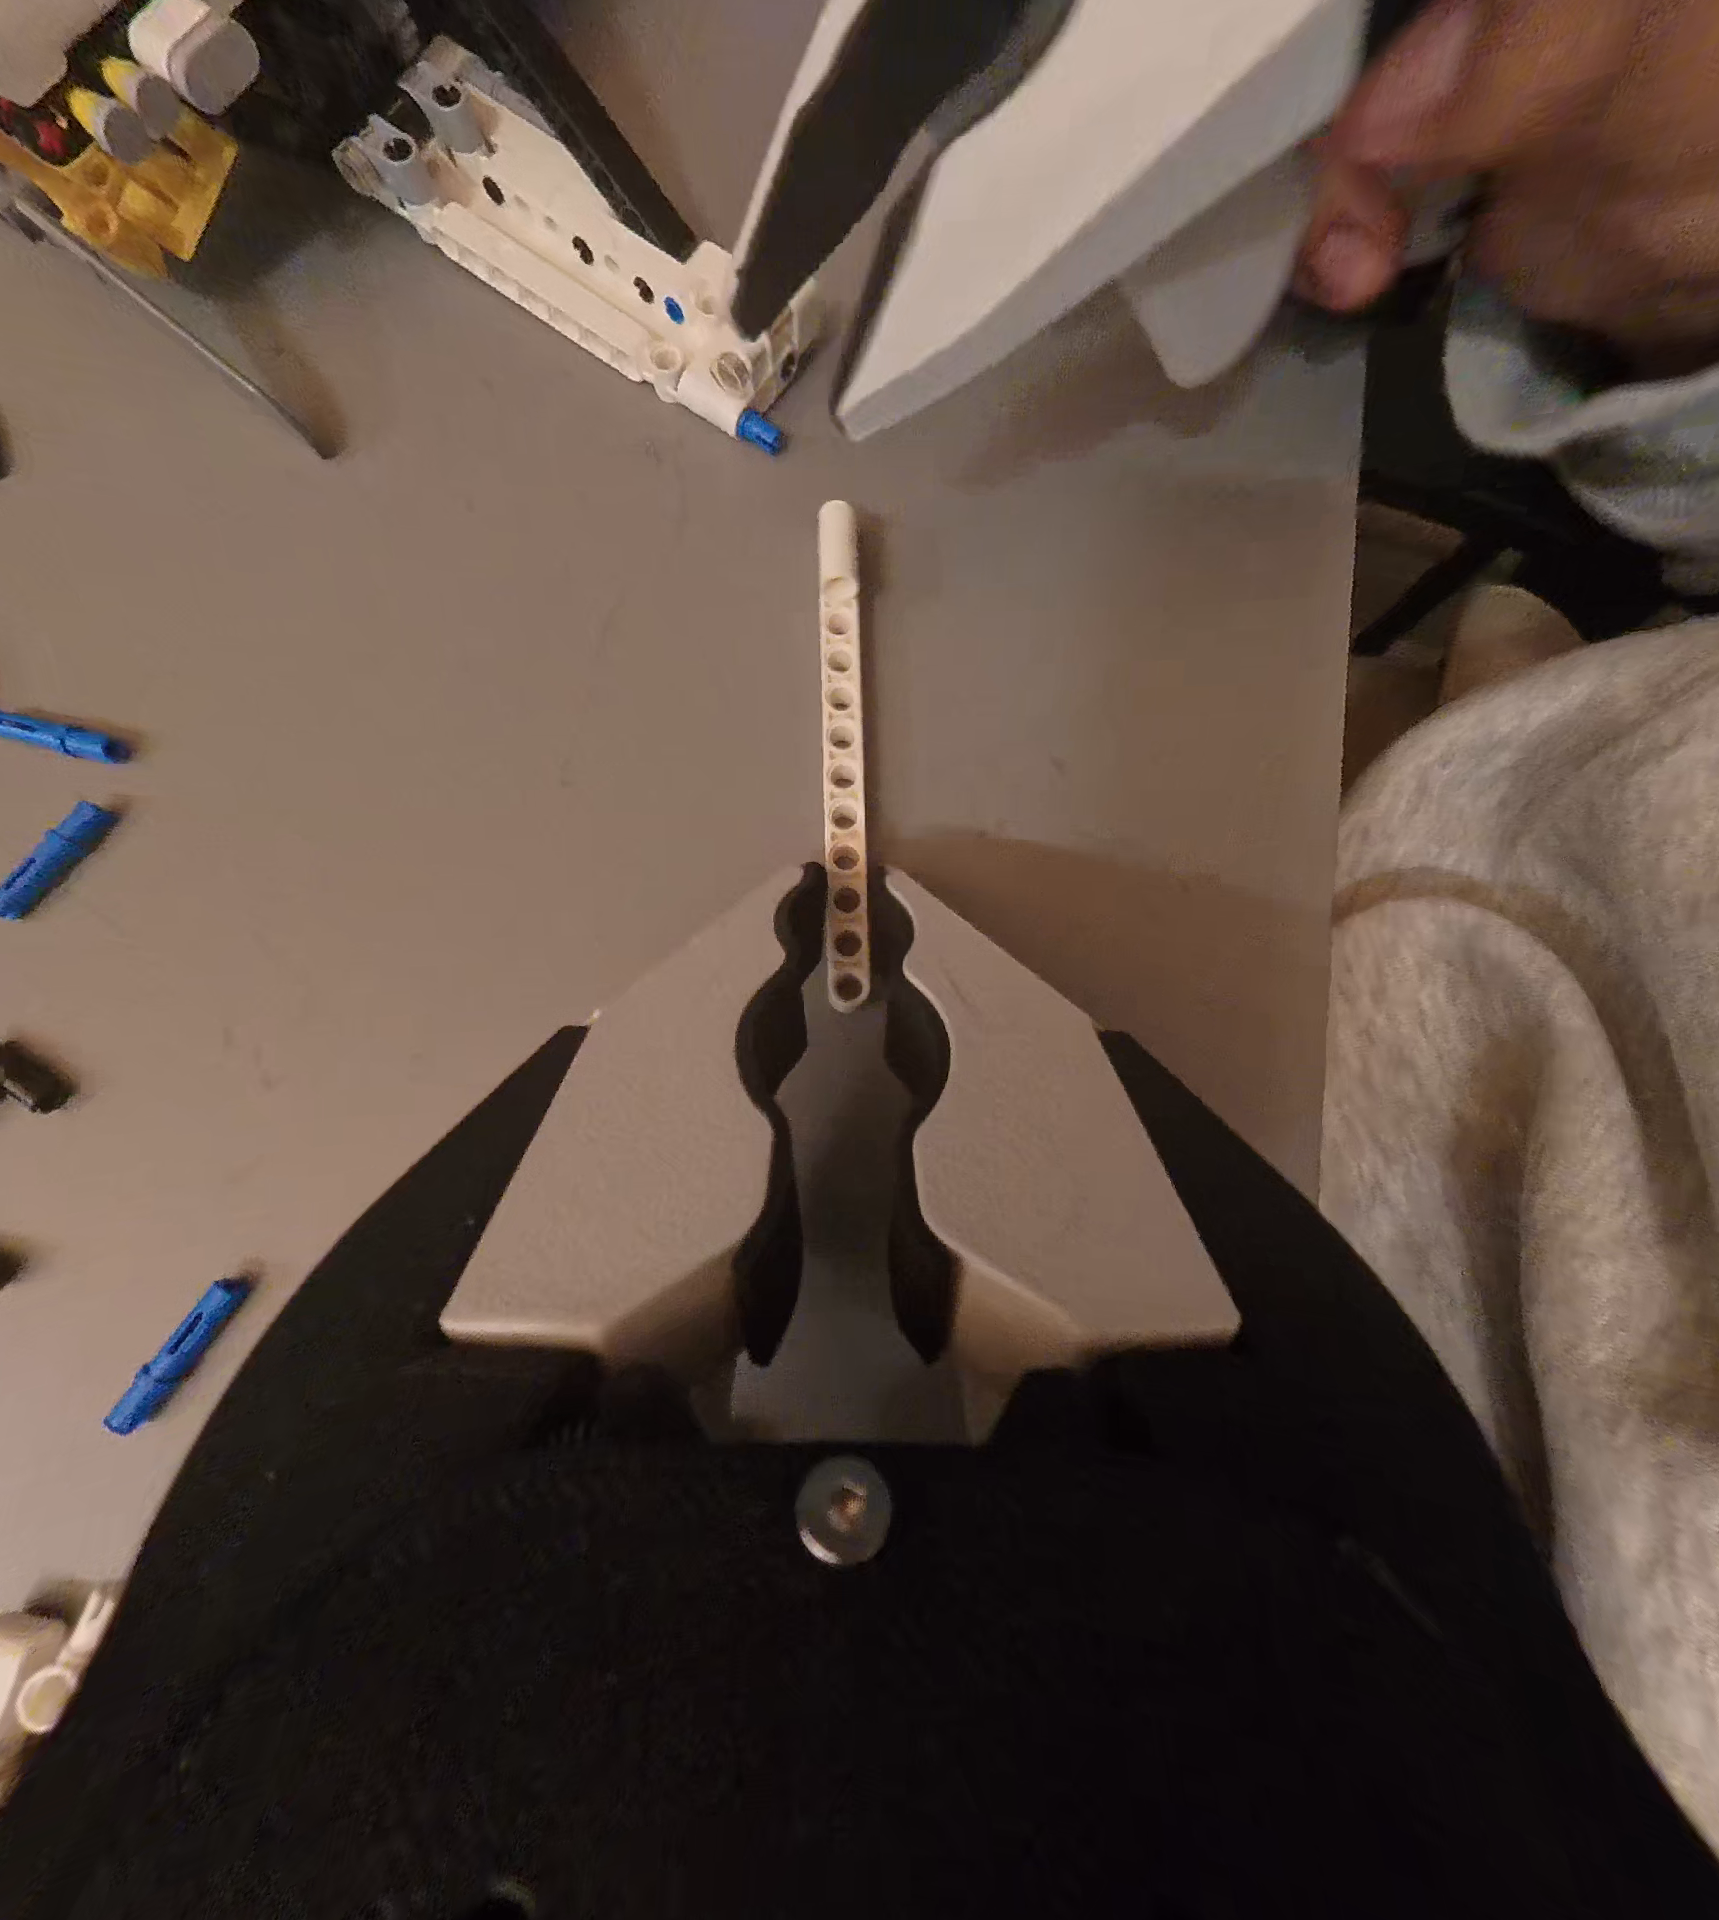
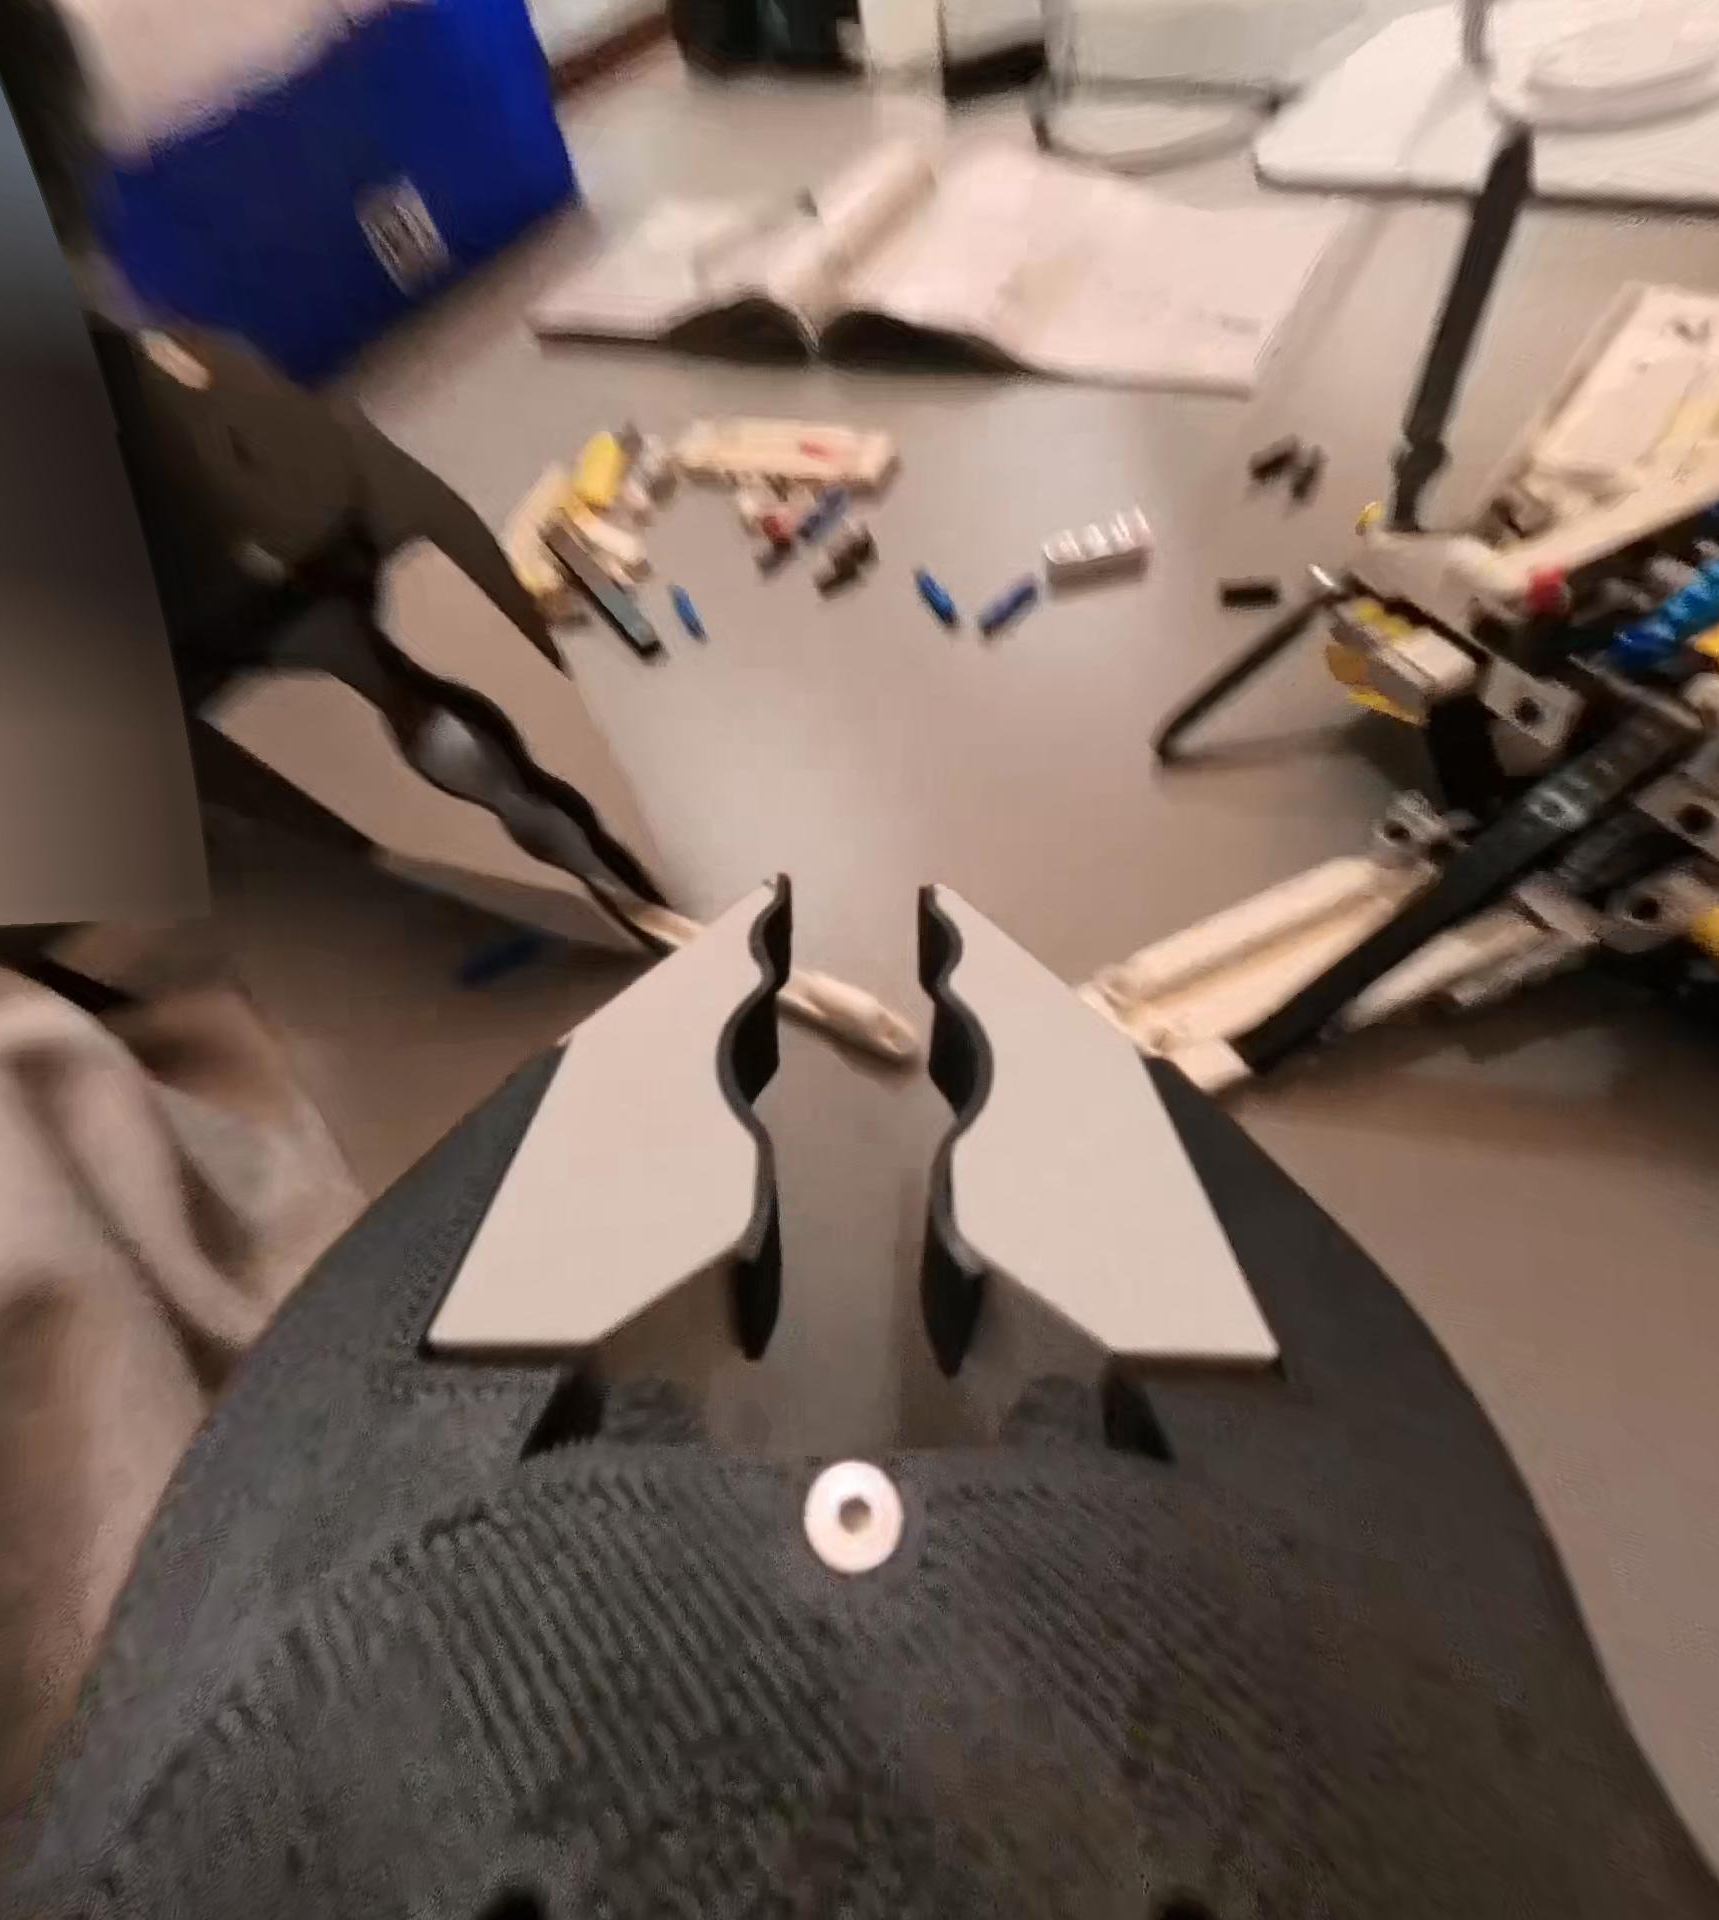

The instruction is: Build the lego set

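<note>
With my left tongs (image 1: 847, 883) closed on the long white holed plastic beam (image 1: 842, 748) above the grey table (image 1: 481, 644) and my right tongs (image 2: 853, 940) parted, empty, I judged the white-yellow-black model (image 2: 1520, 748) part-built, loose blue pins (image 1: 55, 734) remaining.

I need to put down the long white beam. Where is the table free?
Bare grey table lies between the long white holed beam and the blue pins at the left edge. Crowded: the white-and-black lego model at the top.
</note>
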Available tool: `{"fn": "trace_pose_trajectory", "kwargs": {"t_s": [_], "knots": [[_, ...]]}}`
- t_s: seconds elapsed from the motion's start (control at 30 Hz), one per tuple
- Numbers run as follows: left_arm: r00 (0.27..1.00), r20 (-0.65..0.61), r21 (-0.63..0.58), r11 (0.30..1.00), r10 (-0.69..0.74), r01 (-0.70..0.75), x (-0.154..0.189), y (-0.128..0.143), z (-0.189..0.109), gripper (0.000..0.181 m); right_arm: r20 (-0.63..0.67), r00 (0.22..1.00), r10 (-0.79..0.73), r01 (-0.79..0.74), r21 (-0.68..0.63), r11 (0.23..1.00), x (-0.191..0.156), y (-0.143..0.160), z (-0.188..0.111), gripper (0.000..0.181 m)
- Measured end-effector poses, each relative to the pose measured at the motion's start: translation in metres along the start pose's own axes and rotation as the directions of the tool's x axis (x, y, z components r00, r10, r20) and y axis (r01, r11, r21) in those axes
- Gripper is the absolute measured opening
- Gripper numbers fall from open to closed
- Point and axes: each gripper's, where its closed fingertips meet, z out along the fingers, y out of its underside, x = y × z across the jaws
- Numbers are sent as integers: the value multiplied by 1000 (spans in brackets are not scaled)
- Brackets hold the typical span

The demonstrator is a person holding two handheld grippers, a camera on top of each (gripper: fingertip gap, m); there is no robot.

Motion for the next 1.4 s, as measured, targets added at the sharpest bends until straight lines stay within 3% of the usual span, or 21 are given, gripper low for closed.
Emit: {"fn": "trace_pose_trajectory", "kwargs": {"t_s": [0.07, 0.17, 0.3, 0.4, 0.47, 0.53, 0.8, 1.2, 1.3, 1.4], "knots": [[1000, -2, 1, 1000, -16, 16, 0, -1, 1, 7, -41, 998, -51, 52, 29, 998, -8, -5, 2, 24], [999, 3, 3, 999, -32, 32, 0, -1, 1, 6, -203, 961, -186, 171, -92, 981, 6, 6, 4, 32], [994, 52, 11, 996, -91, 91, -9, -3, 2, 6, -177, 960, -218, 204, -99, 974, -8, 12, 14, 31], [989, 100, 16, 994, -106, 105, -13, -4, 2, 6, -282, 909, -306, 259, -192, 947, 9, 22, 17, 33], [988, 116, 15, 995, -104, 103, -13, -3, 2, 6, -312, 898, -311, 266, -178, 947, 15, 18, 14, 33], [986, 117, 17, 993, -116, 115, -13, -4, 2, 7, -287, 919, -269, 230, -162, 960, 15, 18, 14, 27], [986, 124, 14, 994, -109, 108, -13, -3, 3, 7, -206, 970, -128, 82, -217, 973, 19, 30, 21, 30], [987, 116, 14, 994, -113, 112, -13, -3, 3, 7, -204, 953, -225, 180, -220, 959, 19, 27, 23, 24], [987, 114, 14, 993, -114, 114, -13, -3, 3, 7, -175, 963, -206, 168, -212, 963, 16, 27, 23, 10], [987, 113, 14, 993, -115, 114, -13, -3, 3, 7, -169, 966, -197, 160, -211, 964, 16, 27, 23, 10]]}}
